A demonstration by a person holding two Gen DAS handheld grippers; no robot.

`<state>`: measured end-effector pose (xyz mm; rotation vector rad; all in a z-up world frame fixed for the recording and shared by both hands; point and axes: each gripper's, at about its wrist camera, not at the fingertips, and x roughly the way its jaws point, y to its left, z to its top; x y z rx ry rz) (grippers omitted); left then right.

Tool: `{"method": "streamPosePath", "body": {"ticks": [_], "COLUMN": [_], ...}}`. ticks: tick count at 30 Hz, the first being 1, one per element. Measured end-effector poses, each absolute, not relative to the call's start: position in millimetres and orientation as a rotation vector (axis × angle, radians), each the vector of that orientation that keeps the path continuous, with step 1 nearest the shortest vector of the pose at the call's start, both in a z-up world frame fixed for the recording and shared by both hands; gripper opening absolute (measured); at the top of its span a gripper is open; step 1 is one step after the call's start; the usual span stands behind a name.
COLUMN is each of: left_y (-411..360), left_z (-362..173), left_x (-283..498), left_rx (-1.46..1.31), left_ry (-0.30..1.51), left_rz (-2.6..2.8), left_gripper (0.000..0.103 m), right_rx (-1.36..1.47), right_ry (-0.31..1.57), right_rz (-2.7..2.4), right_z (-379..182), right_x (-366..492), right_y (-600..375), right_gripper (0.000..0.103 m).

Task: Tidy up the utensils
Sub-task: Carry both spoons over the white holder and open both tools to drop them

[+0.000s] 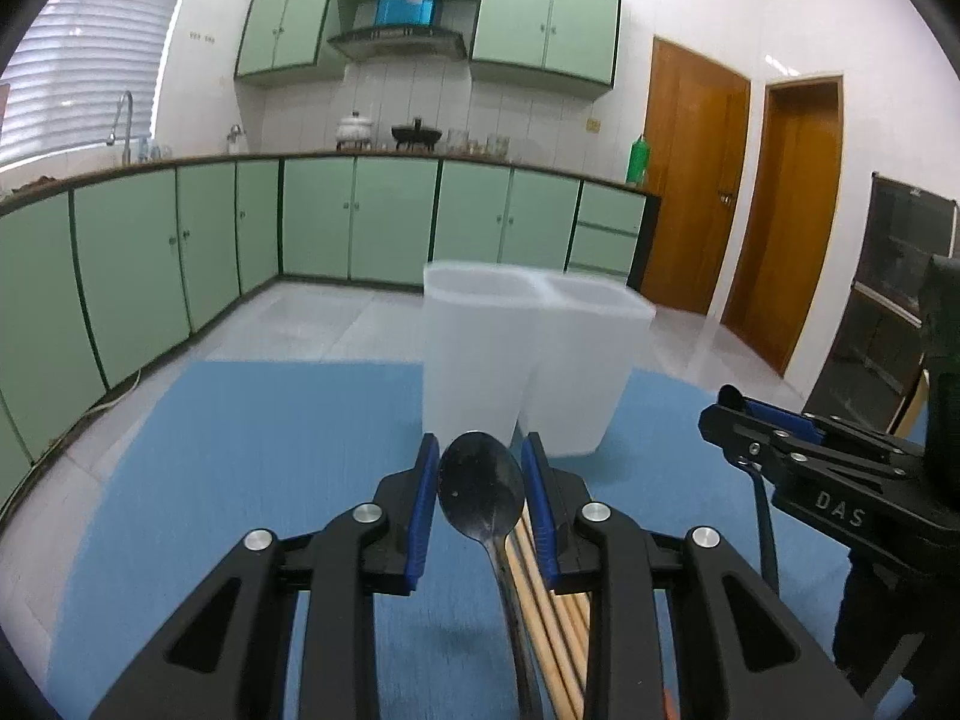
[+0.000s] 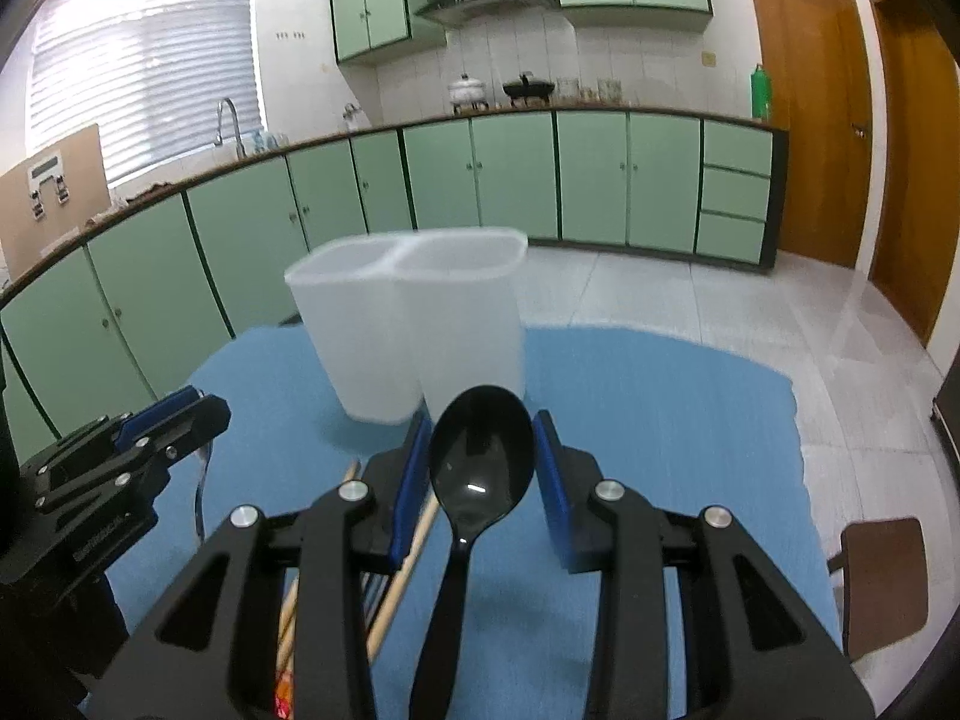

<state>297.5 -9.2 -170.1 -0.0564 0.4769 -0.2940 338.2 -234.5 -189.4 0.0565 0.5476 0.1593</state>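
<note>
Both wrist views face the white holder [image 1: 528, 354] closely.

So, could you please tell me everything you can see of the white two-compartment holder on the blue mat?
The holder is a tall, translucent white container, apparently plastic, made of two joined tapering compartments with rounded corners and a shared rim. It stands upright on the blue mat with both tops open, and no utensils show above the rim. Its image is slightly blurred. Neither gripper touches it: it stands beyond the black spoon in the right wrist view and the metal spoon in the left wrist view.
</note>
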Motion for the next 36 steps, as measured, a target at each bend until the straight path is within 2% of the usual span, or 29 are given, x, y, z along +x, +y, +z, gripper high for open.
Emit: {"method": "streamPosePath", "body": {"ticks": [11, 16, 21, 30, 36], "left_y": [-7, -12, -22, -40, -39], "left_z": [-98, -52, -23, -56, -84], "left_x": [307, 335, 368, 430, 450], "left_rx": [-0.081, -0.088, -0.097, -0.054, -0.061], "left_ry": [0.285, 0.183, 0.126, 0.215, 0.322], "left_rz": [-0.314, -0.318, -0.313, -0.282, -0.28], "left_gripper": [0.028, 0.028, 0.028, 0.028, 0.028], "right_rx": [0.109, 0.137, 0.15, 0.124, 0.142], "right_ry": [0.311, 0.222, 0.204, 0.289, 0.352], "right_rz": [0.179, 0.161, 0.119, 0.045, 0.064], "right_z": [-121, -92, -86, -127, -148], "right_x": [361, 401, 449, 508, 510], "right_y": [-249, -257, -263, -263, -260], "right_gripper": [0.033, 0.033, 0.033, 0.033, 0.034]}}
